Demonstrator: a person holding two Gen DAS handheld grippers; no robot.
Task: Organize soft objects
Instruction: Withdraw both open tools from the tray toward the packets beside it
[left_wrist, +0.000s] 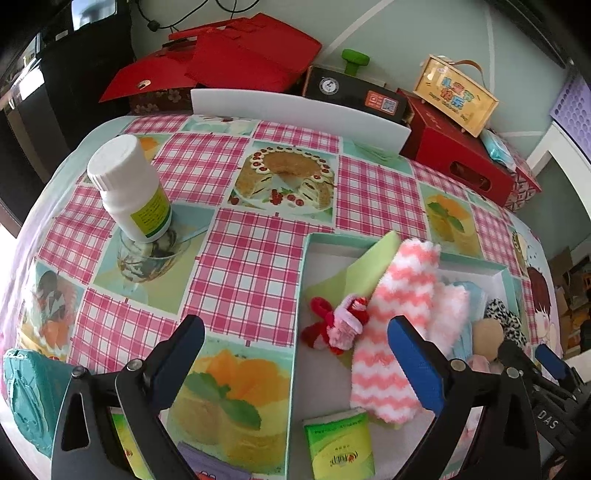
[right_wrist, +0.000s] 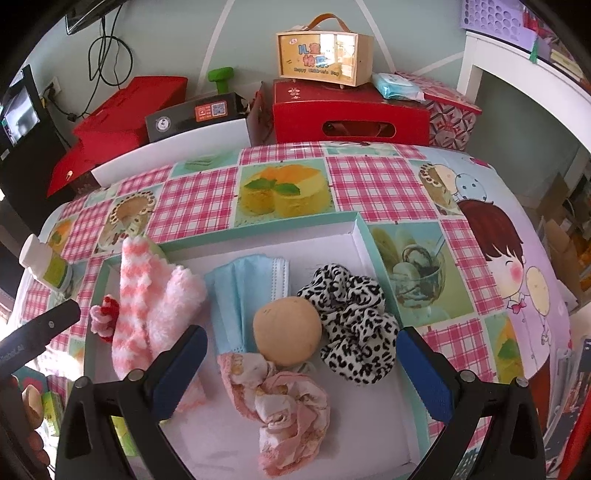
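Striped sock (left_wrist: 391, 325) lies lengthwise in tray (left_wrist: 301, 295), running away from both gaping, empty claws.

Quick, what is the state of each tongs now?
Left tongs: open, holding nothing.
Right tongs: open, holding nothing.

The bench (right_wrist: 369, 177) wears a pink-checked cloth printed with cakes and cartoon children. A shallow tray (right_wrist: 360, 236) with a mint-green rim lies flat on it. Well to the left of the tray a white bottle (left_wrist: 129, 188) with a yellow-green label stands upright. Beyond the tray, a white board (left_wrist: 295, 110) stands along the bench's far edge.
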